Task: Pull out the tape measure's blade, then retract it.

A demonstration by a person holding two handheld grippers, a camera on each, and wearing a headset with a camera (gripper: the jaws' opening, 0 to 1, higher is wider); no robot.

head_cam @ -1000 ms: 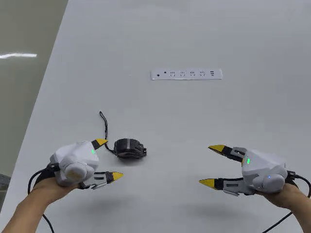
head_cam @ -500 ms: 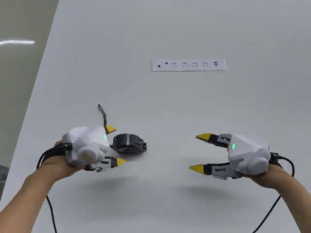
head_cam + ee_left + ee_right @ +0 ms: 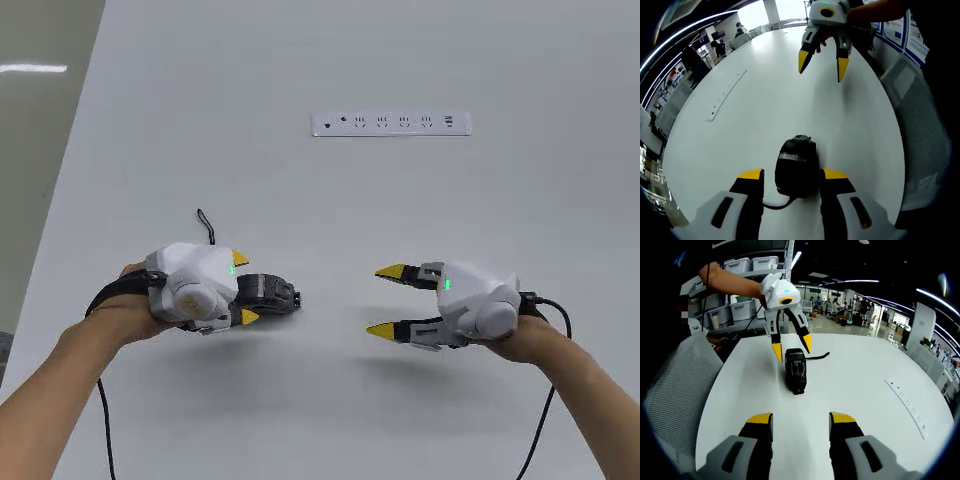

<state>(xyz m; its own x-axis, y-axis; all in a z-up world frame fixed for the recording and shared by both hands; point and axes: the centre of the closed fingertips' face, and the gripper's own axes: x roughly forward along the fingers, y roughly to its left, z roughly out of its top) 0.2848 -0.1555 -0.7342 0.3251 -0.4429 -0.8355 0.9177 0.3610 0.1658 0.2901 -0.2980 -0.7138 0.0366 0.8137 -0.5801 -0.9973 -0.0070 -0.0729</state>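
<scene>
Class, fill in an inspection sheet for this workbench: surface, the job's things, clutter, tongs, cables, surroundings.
Surface: white table, smooth and plain.
Job's things: black tape measure lying on the table, blade not drawn out.
Clutter: white power strip farther back; no plug seen in it.
Tongs: left tongs open, one jaw on each side of the tape measure's case; contact cannot be told. Right tongs open and empty, apart from the tape measure, pointing toward it.
Cables: black strap trails from the tape measure across the table; a black cable hangs below the left tongs.
Surroundings: mesh chair; storage boxes on shelving.
</scene>
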